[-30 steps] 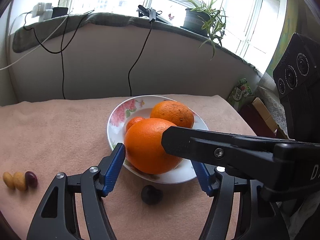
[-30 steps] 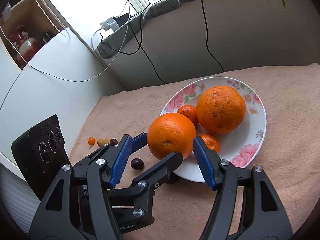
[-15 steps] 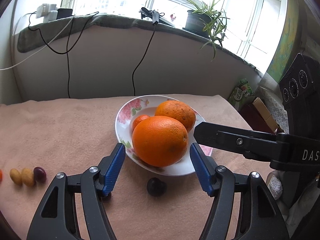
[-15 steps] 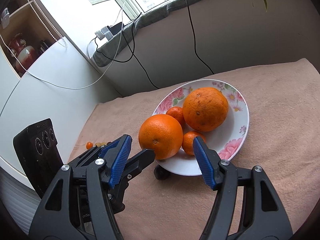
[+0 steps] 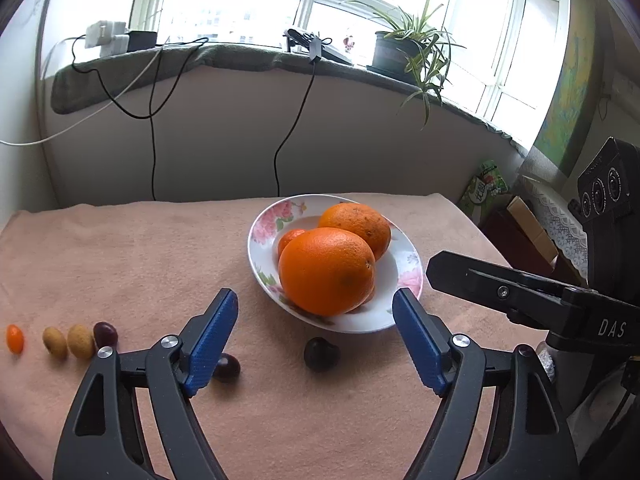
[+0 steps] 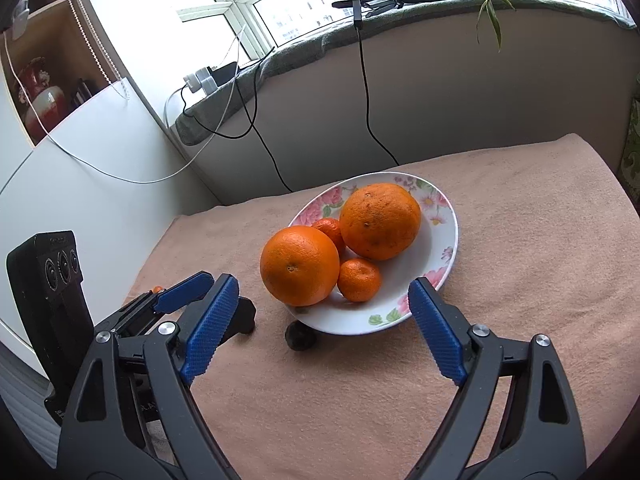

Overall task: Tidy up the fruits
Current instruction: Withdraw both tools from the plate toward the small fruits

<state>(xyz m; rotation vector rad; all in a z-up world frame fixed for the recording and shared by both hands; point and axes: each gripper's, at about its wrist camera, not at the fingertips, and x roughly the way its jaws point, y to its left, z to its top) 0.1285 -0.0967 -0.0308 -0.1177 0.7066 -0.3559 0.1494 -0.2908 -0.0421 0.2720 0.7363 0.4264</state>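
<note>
The white flower-patterned plate (image 5: 404, 276) sat toward the far edge of the bench, right of its middle in the left wrist view, and held 4 citrus fruits. The large bright orange (image 5: 326, 270) rested at the near rim, the duller, speckled large orange (image 6: 380, 221) lay behind it, and 2 small tangerines, one (image 6: 359, 279) in front and one (image 6: 330, 229) tucked between the big fruits, filled the gaps. That part of the sorting looked done.

Several pieces lay loose on the peach cloth covering the bench (image 5: 140, 248). A dark plum-like fruit (image 5: 321, 354) sat just outside the plate's near rim, and a second dark round fruit (image 5: 226, 367) lay partly hidden behind a left finger. Toward the left edge stood a row: a small orange oval fruit (image 5: 15, 338), 2 tan oval fruits (image 5: 68, 342) and a dark red grape (image 5: 105, 333). Whether that row was its final place I could not tell.

The left gripper (image 5: 316, 334) and the right gripper (image 6: 324, 322) were both opening, wide apart, with nothing held; each hovered short of the plate.
</note>
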